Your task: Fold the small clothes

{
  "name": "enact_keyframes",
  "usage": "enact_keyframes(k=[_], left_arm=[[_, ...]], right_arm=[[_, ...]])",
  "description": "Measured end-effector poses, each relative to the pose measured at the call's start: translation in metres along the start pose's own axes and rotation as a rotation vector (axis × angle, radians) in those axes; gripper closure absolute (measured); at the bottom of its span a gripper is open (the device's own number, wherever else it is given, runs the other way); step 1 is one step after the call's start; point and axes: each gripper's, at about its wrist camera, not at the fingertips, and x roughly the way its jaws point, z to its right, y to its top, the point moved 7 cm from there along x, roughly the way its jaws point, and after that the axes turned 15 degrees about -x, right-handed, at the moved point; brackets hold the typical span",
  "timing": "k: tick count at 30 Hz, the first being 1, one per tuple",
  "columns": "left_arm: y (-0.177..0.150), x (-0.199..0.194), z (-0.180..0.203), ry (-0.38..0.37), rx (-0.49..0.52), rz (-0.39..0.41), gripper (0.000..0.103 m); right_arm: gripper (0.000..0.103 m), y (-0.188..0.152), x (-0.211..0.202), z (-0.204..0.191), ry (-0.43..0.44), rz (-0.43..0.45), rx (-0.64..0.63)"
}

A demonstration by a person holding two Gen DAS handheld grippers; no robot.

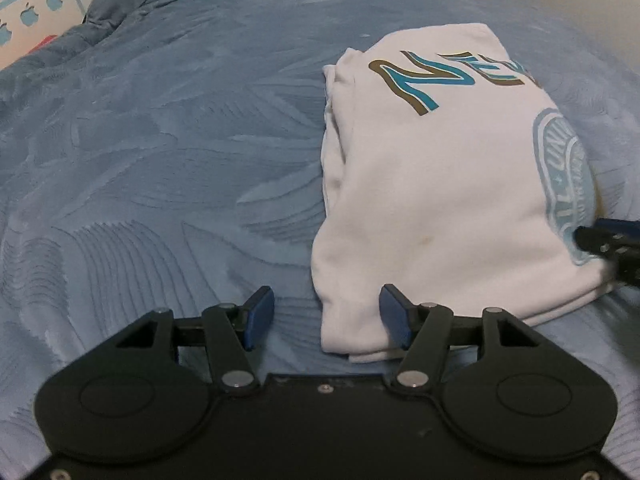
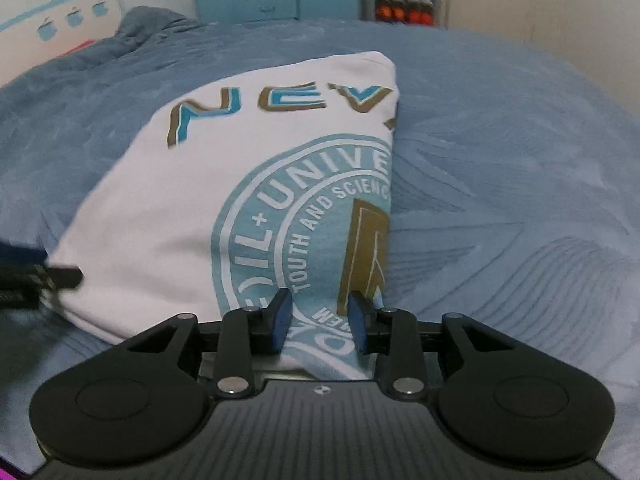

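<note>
A white T-shirt (image 1: 436,184) with blue-and-brown letters and a round light-blue emblem is seen folded into a narrow rectangle, laid flat.

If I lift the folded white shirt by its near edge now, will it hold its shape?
Probably not. The white shirt is soft cloth in loose layers, visible along its left side, so it would likely droop and unfold. It looks light. Pushed, it would probably bunch on the textured blue bedspread.

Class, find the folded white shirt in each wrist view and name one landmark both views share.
Left wrist view: white shirt lies right of centre on the blue bedspread.
Right wrist view: it fills the centre-left, directly ahead of the right gripper.
Shared landmark: the NEV lettering.
</note>
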Motion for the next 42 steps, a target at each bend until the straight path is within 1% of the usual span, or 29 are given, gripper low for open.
enact_keyframes(k=[2,4,6,8,11,13,14,16,17,18,22,26,28,31,33,36,38,39,40,42], left_arm=[[-0.001,0.000,0.006,0.025,0.041,0.020,0.042],[-0.001,-0.001,0.011,0.037,0.058,0.030,0.043],[0.003,-0.005,0.010,0.033,0.049,0.026,0.044],[0.012,-0.011,0.009,0.013,0.025,0.031,0.044],[0.026,-0.019,0.012,0.003,0.003,0.066,0.044],[0.032,-0.018,0.015,-0.003,-0.005,0.073,0.044],[0.033,-0.016,0.016,-0.004,-0.011,0.070,0.044],[0.031,-0.004,0.018,0.005,-0.015,0.034,0.043],[0.026,0.007,0.019,0.032,-0.009,-0.006,0.041],[0.022,0.012,0.018,0.050,-0.007,-0.026,0.041],[0.021,0.010,0.020,0.052,0.009,-0.004,0.041],[0.024,0.010,0.018,0.048,-0.025,-0.023,0.042],[0.027,0.006,0.018,0.044,-0.039,-0.021,0.043],[0.034,-0.001,0.022,0.038,-0.048,0.004,0.043],[0.040,-0.005,0.027,0.028,-0.050,0.022,0.043],[0.048,-0.003,0.035,0.031,-0.046,0.046,0.043],[0.050,0.006,0.038,0.029,-0.057,0.030,0.043],[0.048,0.013,0.040,0.033,-0.051,0.011,0.043],[0.044,0.020,0.041,0.049,-0.025,0.002,0.041],[0.038,0.024,0.044,0.060,0.022,0.022,0.041]], right_arm=[[0.066,0.002,-0.004,-0.003,-0.018,-0.002,-0.005],[0.066,0.007,-0.007,-0.004,-0.024,-0.018,0.017],[0.066,0.011,-0.011,-0.003,-0.022,-0.029,0.039],[0.066,0.017,-0.015,-0.003,-0.017,-0.035,0.040],[0.066,0.025,-0.022,-0.003,-0.016,-0.016,0.015],[0.065,0.031,-0.025,-0.003,-0.025,-0.002,0.010],[0.063,0.033,-0.024,-0.004,-0.029,-0.001,0.006],[0.062,0.031,-0.016,-0.003,-0.042,-0.023,0.005],[0.062,0.027,-0.008,-0.003,-0.045,-0.043,0.007],[0.062,0.024,-0.004,-0.002,-0.040,-0.045,0.009],[0.061,0.021,-0.006,-0.005,-0.050,-0.026,0.001],[0.061,0.024,-0.009,-0.003,-0.044,-0.033,0.024],[0.061,0.027,-0.012,-0.002,-0.038,-0.033,0.033],[0.061,0.032,-0.017,-0.001,-0.045,-0.015,0.023],[0.058,0.038,-0.019,-0.002,-0.056,-0.001,0.013],[0.056,0.044,-0.014,-0.002,-0.055,0.001,0.011],[0.055,0.044,-0.005,-0.002,-0.058,-0.014,0.020],[0.055,0.043,-0.003,-0.002,-0.061,-0.015,0.025],[0.055,0.042,-0.001,-0.003,-0.060,-0.011,0.028],[0.054,0.041,-0.001,-0.004,-0.058,-0.001,0.018]])
